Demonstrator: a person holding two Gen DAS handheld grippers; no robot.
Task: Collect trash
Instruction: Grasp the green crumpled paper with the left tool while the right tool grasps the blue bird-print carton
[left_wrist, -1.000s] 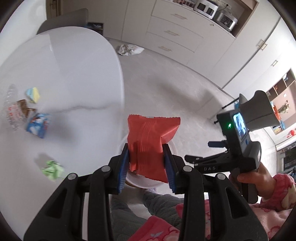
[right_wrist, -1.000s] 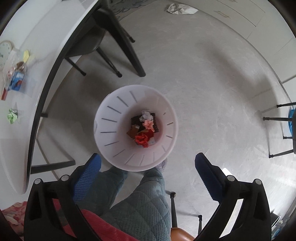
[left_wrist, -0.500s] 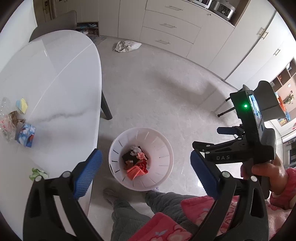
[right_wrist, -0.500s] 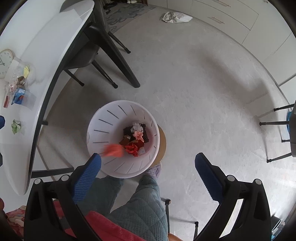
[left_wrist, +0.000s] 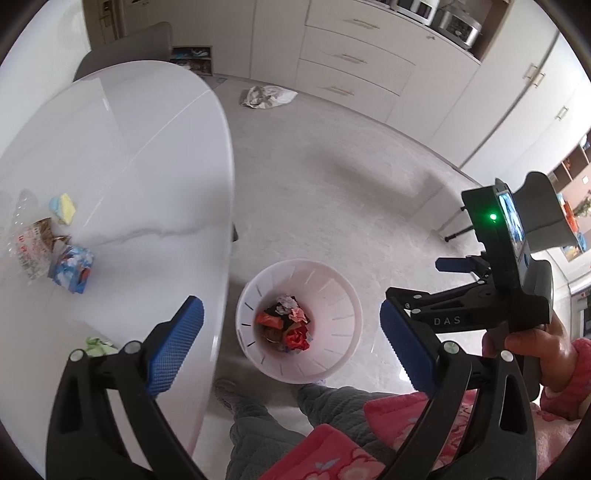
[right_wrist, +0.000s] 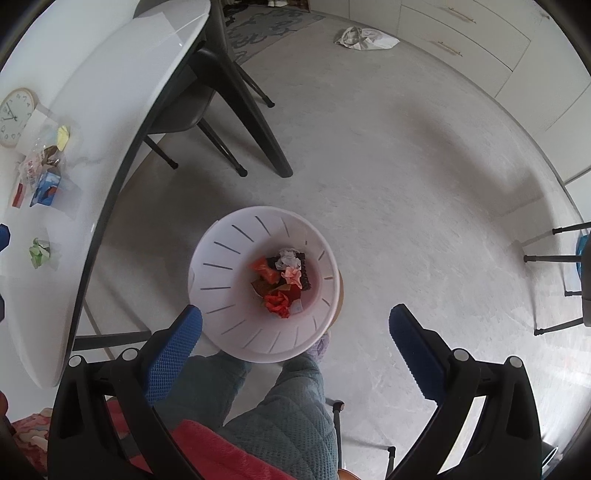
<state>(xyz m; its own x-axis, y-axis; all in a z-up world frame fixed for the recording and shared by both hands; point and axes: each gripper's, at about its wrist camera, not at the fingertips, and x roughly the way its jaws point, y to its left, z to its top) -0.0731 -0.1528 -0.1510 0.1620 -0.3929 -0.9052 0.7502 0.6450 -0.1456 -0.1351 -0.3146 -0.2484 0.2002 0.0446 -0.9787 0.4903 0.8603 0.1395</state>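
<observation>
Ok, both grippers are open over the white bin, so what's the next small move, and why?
Probably swing the left gripper back over the table toward the green crumpled scrap near its edge. Its jaws have just been opening and nothing is between them; the red wrapper now lies in the bin. The green scrap looks the closest piece left, with more litter beyond it.

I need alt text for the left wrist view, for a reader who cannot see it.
The open, empty left claw hangs above a white bin holding crumpled wrappers. At left, a white table carries more scraps; at right, a hand grips the right claw.
</observation>
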